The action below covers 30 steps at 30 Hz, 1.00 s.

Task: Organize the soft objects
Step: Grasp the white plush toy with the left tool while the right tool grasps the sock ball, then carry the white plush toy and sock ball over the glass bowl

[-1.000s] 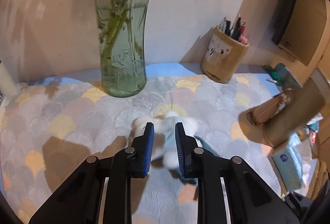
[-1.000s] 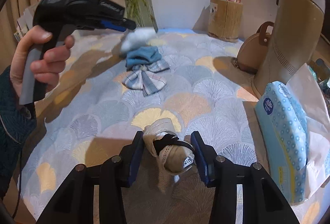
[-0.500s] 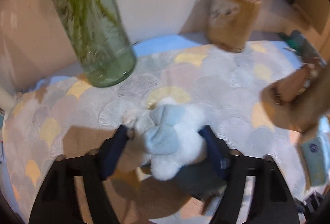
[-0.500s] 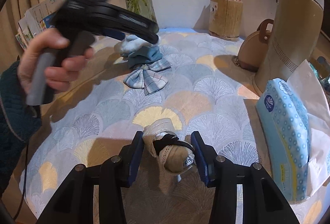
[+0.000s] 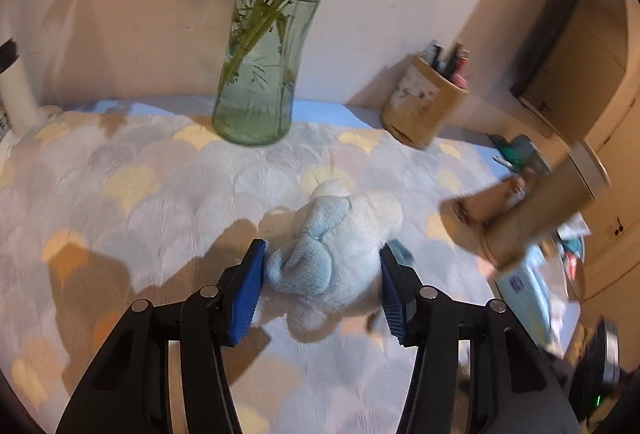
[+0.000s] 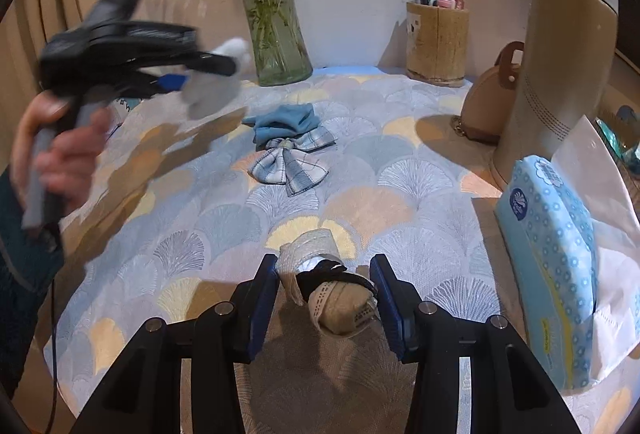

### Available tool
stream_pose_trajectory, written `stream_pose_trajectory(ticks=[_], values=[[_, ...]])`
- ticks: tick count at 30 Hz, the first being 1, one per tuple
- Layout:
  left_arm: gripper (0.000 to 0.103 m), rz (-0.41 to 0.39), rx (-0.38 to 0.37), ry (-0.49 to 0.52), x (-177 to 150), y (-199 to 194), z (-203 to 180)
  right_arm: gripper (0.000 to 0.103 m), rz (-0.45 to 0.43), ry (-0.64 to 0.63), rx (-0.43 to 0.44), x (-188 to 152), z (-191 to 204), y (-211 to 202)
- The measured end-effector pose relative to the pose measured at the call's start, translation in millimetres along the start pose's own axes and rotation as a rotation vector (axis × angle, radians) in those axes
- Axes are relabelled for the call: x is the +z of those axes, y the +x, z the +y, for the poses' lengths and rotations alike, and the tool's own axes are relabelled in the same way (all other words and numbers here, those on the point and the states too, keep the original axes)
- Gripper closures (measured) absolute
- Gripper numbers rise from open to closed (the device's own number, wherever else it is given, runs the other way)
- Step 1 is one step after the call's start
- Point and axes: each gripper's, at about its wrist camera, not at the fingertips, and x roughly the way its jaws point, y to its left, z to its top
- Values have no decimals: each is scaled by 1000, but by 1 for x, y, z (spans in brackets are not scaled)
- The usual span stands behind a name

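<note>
A fluffy white and pale-blue plush toy (image 5: 340, 254) sits between the blue pads of my left gripper (image 5: 322, 282), whose jaws are closing on it, both pads pressing its sides. The right wrist view shows that gripper (image 6: 208, 74) carrying the plush (image 6: 216, 86) above the cloth, left of a folded blue cloth (image 6: 284, 122) and a plaid bow (image 6: 288, 166). My right gripper (image 6: 324, 286) is shut on a beige lace bundle (image 6: 340, 306) tied with a black band, near the table's front edge.
A glass vase (image 6: 276, 34) with stems stands at the back, and a wooden pen holder (image 6: 438, 42) to its right. On the right are a tan bag (image 6: 488, 106), a tall beige appliance (image 6: 560, 54) and a blue tissue pack (image 6: 548, 266). A patterned tablecloth (image 6: 400, 202) covers the table.
My left gripper spread wide over the plush toy, then narrowed around it and carried it up and to the left, off the blue cloth. The right gripper and its bundle stayed still.
</note>
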Motion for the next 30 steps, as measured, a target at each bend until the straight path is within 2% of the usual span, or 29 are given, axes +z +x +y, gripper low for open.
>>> stream_pose_trajectory(ticks=[3, 5, 7, 9, 10, 11, 16, 18, 19, 20, 21, 22, 26, 30], values=[[53, -12, -9, 11, -27, -18, -7, 57, 1, -10, 12, -1, 1, 0], [53, -26, 1, 12, -45, -26, -12, 53, 43, -26, 41, -1, 3, 6], [53, -40, 0, 13, -66, -36, -14, 51, 71, -30, 29, -1, 4, 11], [53, -48, -4, 16, -82, -38, -16, 34, 81, -33, 31, -1, 5, 12], [53, -43, 5, 22, -91, -39, -17, 17, 88, -32, 37, -1, 5, 13], [53, -34, 22, 33, -99, -38, -18, 11, 95, -27, 40, -1, 4, 14], [53, -29, 48, 101, -112, -47, -34, 11, 112, -38, 28, -2, 7, 16], [53, -45, 42, 137, -112, -56, -45, 27, 111, -46, -21, -5, 11, 13], [53, -52, 38, 152, -112, -59, -51, 49, 99, -57, -37, -7, 14, 10], [53, -56, 36, 162, -111, -60, -56, 62, 92, -66, -40, -10, 16, 7], [53, -60, 35, 175, -110, -62, -63, 63, 84, -69, -43, -11, 17, 5], [53, -66, 30, 194, -108, -65, -72, 69, 75, -64, -41, -12, 18, 2], [53, -104, -8, 257, -100, -76, -107, 69, -35, -22, -10, -11, 11, -34], [53, -149, -67, 340, -85, -83, -159, 69, -134, 26, -49, 1, -19, -84]])
